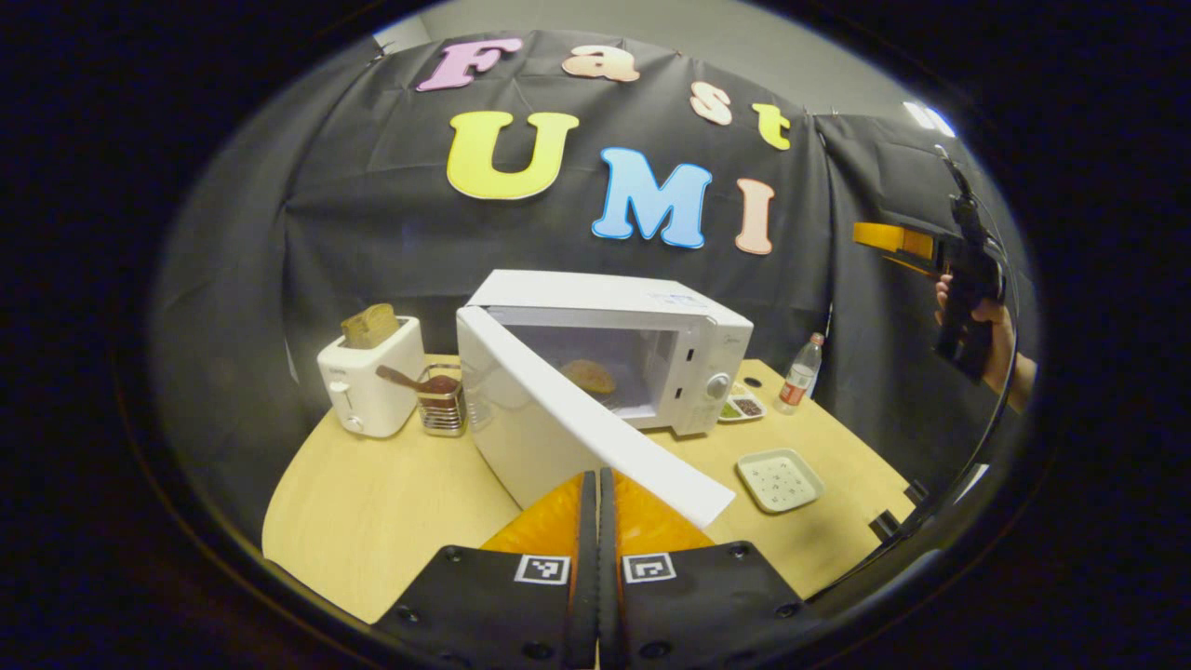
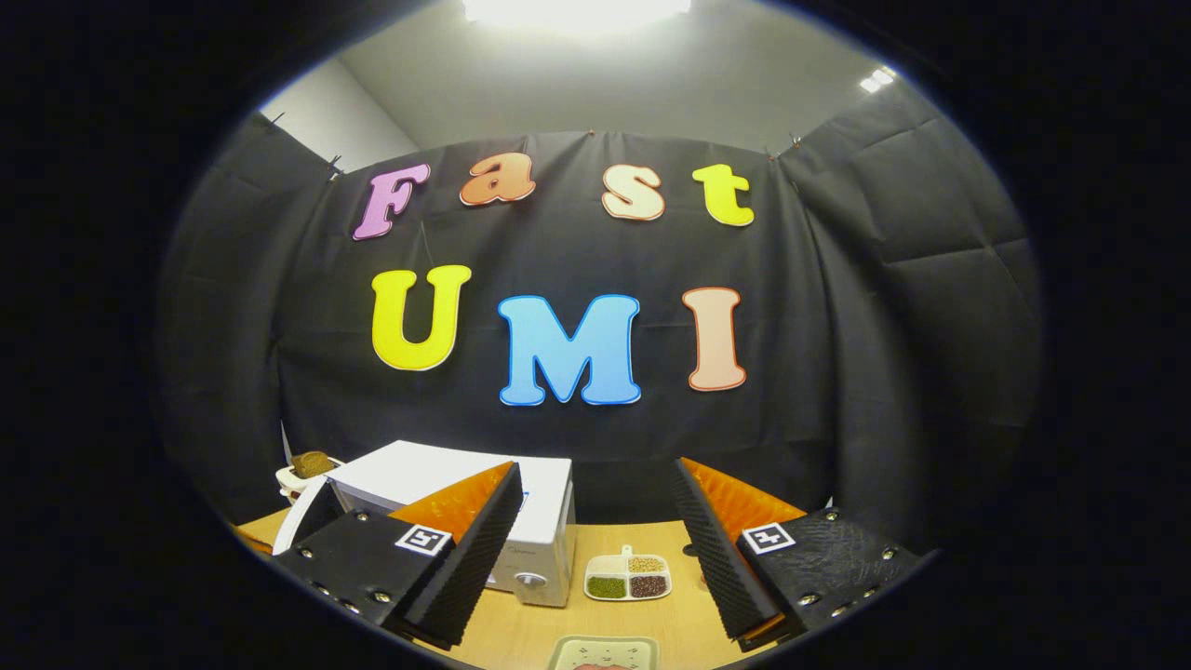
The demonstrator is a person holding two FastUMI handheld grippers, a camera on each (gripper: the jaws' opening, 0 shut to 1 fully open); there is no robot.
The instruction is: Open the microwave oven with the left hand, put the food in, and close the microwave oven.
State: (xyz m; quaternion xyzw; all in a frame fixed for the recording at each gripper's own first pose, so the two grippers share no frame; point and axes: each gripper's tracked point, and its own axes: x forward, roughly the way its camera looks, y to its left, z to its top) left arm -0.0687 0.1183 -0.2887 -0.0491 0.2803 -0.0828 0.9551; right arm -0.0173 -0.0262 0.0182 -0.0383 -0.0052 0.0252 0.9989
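Observation:
The white microwave (image 1: 684,349) stands on the table with its door (image 1: 521,437) swung partly open toward me, hinged on the left. A brown piece of food (image 1: 588,377) lies inside the cavity. My left gripper (image 1: 596,479) is shut with nothing between its orange fingers, and its tips sit at the door's outer face, near its free edge. The right gripper (image 1: 884,238) hangs high at the far right, held in a hand (image 1: 996,335), well away from the oven. In the right gripper view that gripper (image 2: 595,521) is open and empty above the microwave (image 2: 465,493).
A white toaster (image 1: 370,386) with bread and a glass jar (image 1: 440,398) with a spoon stand left of the oven. To its right are a divided dish of beans (image 1: 744,407), a bottle (image 1: 800,374) and a white square plate (image 1: 780,479) on the wooden table (image 1: 391,512).

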